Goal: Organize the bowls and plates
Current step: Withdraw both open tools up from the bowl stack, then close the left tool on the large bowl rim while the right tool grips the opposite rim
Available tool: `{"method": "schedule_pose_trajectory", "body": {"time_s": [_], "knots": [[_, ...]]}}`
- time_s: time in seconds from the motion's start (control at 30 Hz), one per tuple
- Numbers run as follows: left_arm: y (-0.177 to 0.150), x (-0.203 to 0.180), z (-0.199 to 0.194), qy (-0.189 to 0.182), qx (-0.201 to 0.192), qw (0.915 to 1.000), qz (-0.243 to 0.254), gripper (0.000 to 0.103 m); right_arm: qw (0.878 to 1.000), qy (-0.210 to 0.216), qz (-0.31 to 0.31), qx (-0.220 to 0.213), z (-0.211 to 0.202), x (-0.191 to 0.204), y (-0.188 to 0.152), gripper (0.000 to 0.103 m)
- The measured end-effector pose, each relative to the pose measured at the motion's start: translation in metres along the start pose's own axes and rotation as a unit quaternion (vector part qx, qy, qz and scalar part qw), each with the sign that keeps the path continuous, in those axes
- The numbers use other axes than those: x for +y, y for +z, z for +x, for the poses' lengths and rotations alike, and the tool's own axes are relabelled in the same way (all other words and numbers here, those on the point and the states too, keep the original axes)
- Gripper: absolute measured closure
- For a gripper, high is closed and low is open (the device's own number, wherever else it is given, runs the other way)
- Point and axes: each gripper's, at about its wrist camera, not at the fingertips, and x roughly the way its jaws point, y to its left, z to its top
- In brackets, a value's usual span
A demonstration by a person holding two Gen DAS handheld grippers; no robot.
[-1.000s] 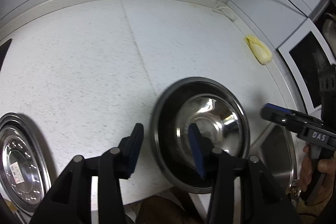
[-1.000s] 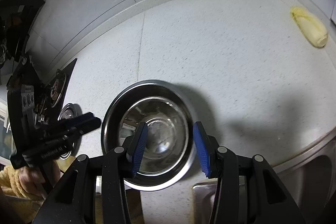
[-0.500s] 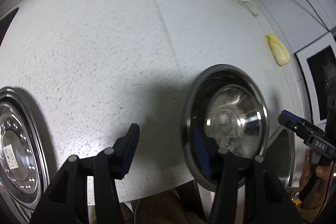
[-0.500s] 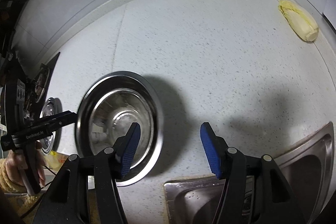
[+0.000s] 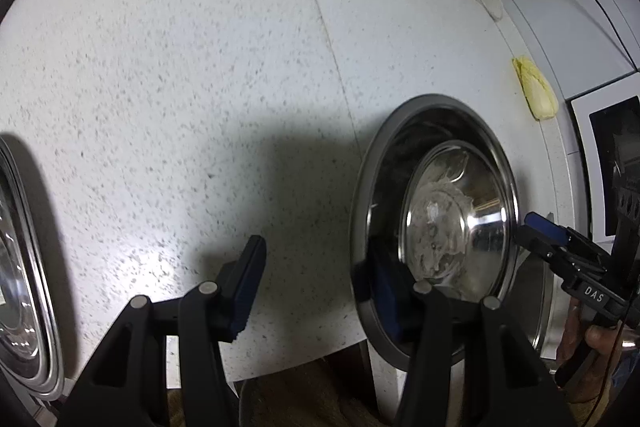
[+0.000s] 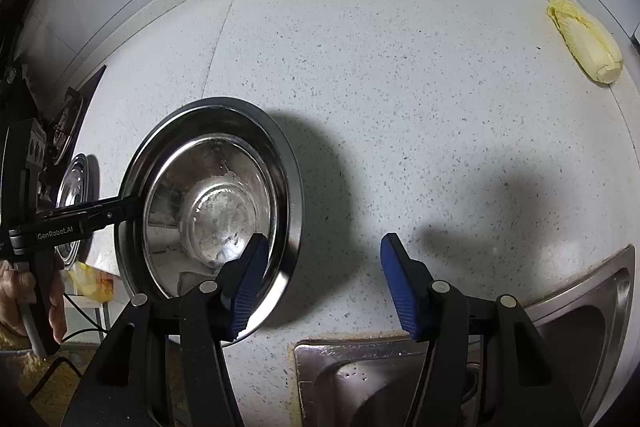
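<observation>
On left hand-held gripper [image 6: 136,205]: "GenRobot.AI".

Steel bowl [image 6: 212,203] sits on the countertop [image 6: 400,107], at its near edge. Left gripper [image 5: 312,291] straddles the bowl's left rim: one finger inside, one outside over bare counter. Right gripper [image 6: 320,283] straddles the right rim the same way. A second steel dish [image 5: 20,267] lies well to the left of the bowl, also on the counter. Sink [image 6: 560,347] is set into the counter right of the bowl, at the near edge. Cabbage [image 6: 584,43] lies far right, near the back wall.
</observation>
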Motion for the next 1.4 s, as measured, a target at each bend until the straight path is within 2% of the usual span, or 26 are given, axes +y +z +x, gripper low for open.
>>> {"method": "schedule_pose_trajectory", "body": {"time_s": [0.17,0.27,0.5,0.63,0.77,0.87,0.97,1.27,1.4], "knots": [[0.002,-0.006,0.005,0.007,0.002,1.0,0.003,0.054,1.0,0.001,0.0,0.006,0.007,0.001,0.002,0.055],[0.004,-0.01,0.009,0.009,0.007,0.9999,0.0,0.058,1.0,0.002,0.002,0.008,0.011,0.001,0.004,0.057],[0.007,-0.023,0.017,0.006,0.016,0.9998,0.013,0.075,1.0,0.018,0.001,0.006,0.013,0.005,0.007,0.07],[0.008,-0.029,0.021,-0.016,0.024,0.9995,0.013,0.087,0.999,0.031,0.002,0.009,0.015,0.008,0.011,0.077],[0.008,-0.026,0.025,-0.041,0.034,0.9986,-0.002,0.093,0.998,0.053,0.012,0.012,0.016,0.005,0.009,0.082],[0.009,-0.027,0.026,-0.043,0.034,0.9985,-0.002,0.094,0.997,0.073,0.025,0.018,0.018,0.003,0.01,0.087],[0.01,-0.025,0.027,-0.051,0.037,0.998,-0.008,0.094,0.994,0.091,0.051,0.025,0.019,-0.005,0.009,0.088],[0.013,-0.017,0.024,-0.05,0.035,0.9981,-0.001,0.094,0.998,0.054,0.032,0.03,0.017,0.01,0.01,0.088],[0.013,-0.015,0.024,-0.053,0.035,0.998,0.0,0.094,0.997,0.056,0.036,0.035,0.021,0.009,0.011,0.088]]}}
